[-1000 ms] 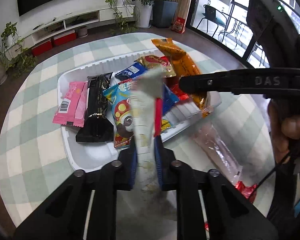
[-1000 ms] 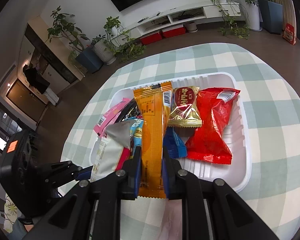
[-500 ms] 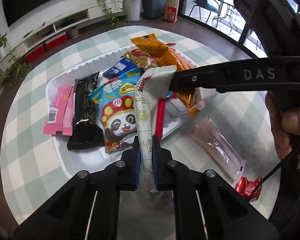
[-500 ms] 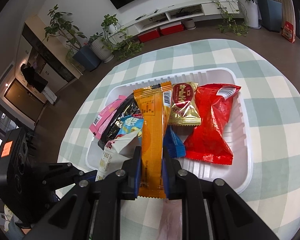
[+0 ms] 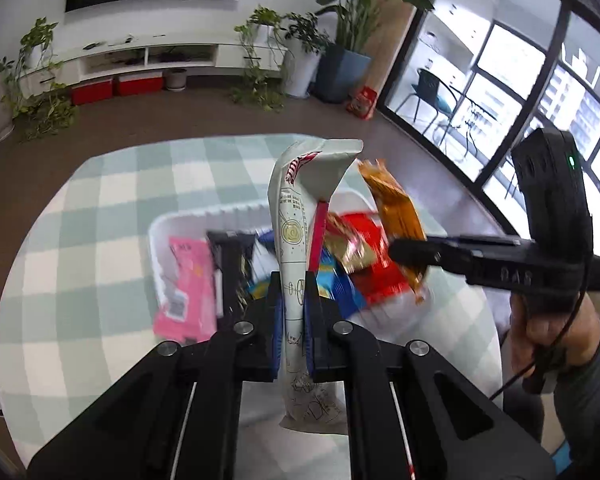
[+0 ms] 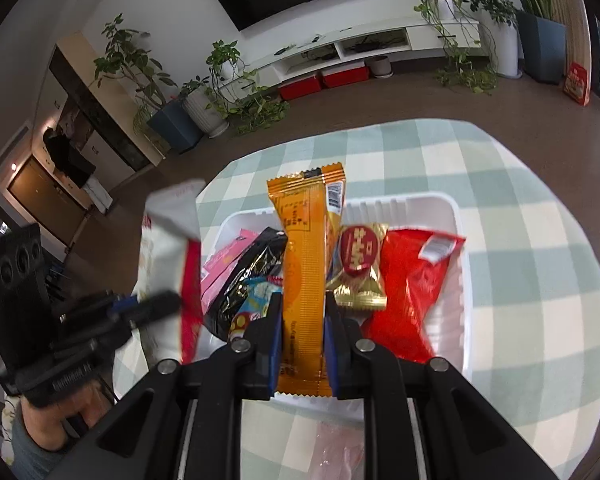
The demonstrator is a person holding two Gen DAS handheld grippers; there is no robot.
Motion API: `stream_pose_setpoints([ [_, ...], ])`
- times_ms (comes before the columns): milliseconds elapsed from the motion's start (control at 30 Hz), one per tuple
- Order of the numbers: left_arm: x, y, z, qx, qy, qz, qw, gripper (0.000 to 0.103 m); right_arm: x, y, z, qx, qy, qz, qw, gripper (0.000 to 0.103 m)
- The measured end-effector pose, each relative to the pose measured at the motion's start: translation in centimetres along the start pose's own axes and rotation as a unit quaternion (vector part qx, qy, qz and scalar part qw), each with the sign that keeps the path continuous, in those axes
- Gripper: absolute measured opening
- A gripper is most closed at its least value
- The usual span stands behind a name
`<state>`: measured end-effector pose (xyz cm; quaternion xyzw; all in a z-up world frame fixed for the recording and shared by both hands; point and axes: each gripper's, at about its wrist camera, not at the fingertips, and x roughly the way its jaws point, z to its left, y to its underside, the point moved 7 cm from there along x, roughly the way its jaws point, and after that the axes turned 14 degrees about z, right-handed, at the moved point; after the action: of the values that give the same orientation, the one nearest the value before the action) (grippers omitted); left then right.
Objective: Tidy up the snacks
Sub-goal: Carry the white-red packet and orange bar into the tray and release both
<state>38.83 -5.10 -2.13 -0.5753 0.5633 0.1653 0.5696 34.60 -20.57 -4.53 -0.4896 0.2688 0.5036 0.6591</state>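
while both clamped: white packet point(image 5: 296, 216) left, orange packet point(image 6: 304, 264) right

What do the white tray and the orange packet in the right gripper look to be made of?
White tray: likely thin moulded plastic or foam with a dull white finish, judging by the ribbed walls and rolled rim. Orange packet: seemingly glossy printed plastic film, given its crimped serrated ends, its sheen and its barcode.

Glossy foil wrappers, orange point(image 6: 305, 280), red point(image 6: 410, 288) and black point(image 6: 252, 276), lie in a smooth white plastic tray point(image 6: 460, 280) on a matt checked cloth point(image 6: 520, 240).
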Motion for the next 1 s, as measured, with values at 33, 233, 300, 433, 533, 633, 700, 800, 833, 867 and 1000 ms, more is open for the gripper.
stream_pose_setpoints([
  [33,-0.1,-0.8,0.5,-0.011,0.01,-0.002,0.9999,0.007,-0.1,-0.5,0.0,-0.001,0.004,0.002,1.0,0.02],
  [233,1.3,-3.2,1.5,-0.02,0.018,0.023,0.9993,0.007,0.7,-3.3,-0.2,0.004,0.016,0.023,1.0,0.02],
  [300,2.7,-3.5,1.9,-0.031,0.025,0.034,0.9986,0.007,1.9,-3.7,-0.2,0.005,0.017,0.036,0.999,0.02],
  [433,4.9,-3.4,2.6,-0.048,0.011,0.044,0.9978,0.007,4.5,-3.4,0.5,-0.001,0.017,0.064,0.998,0.02],
  [533,6.3,-3.1,3.1,-0.056,-0.001,0.053,0.997,0.007,6.2,-3.2,0.4,-0.002,0.029,0.082,0.996,0.02],
  [633,8.0,-2.7,3.7,-0.061,-0.016,0.068,0.9957,0.009,7.3,-3.3,0.0,0.004,0.037,0.087,0.995,0.02],
  [700,8.9,-2.4,3.9,-0.062,-0.024,0.073,0.9952,0.01,7.8,-3.3,-0.1,0.002,0.046,0.091,0.995,0.02],
  [800,9.5,-2.2,3.9,-0.066,-0.024,0.069,0.9951,0.011,8.4,-3.0,-0.2,0.0,0.052,0.091,0.994,0.02],
  [833,9.9,-2.2,4.0,-0.063,-0.028,0.07,0.9952,0.011,8.5,-3.0,-0.3,0.001,0.052,0.09,0.995,0.021],
  [867,10.3,-2.1,3.8,-0.057,-0.034,0.073,0.9951,0.011,8.6,-3.0,-0.4,0.0,0.053,0.089,0.995,0.021],
  [1000,10.8,-1.8,3.8,-0.063,-0.033,0.065,0.9954,0.011,8.8,-3.0,-0.3,-0.013,0.067,0.088,0.994,0.021],
])
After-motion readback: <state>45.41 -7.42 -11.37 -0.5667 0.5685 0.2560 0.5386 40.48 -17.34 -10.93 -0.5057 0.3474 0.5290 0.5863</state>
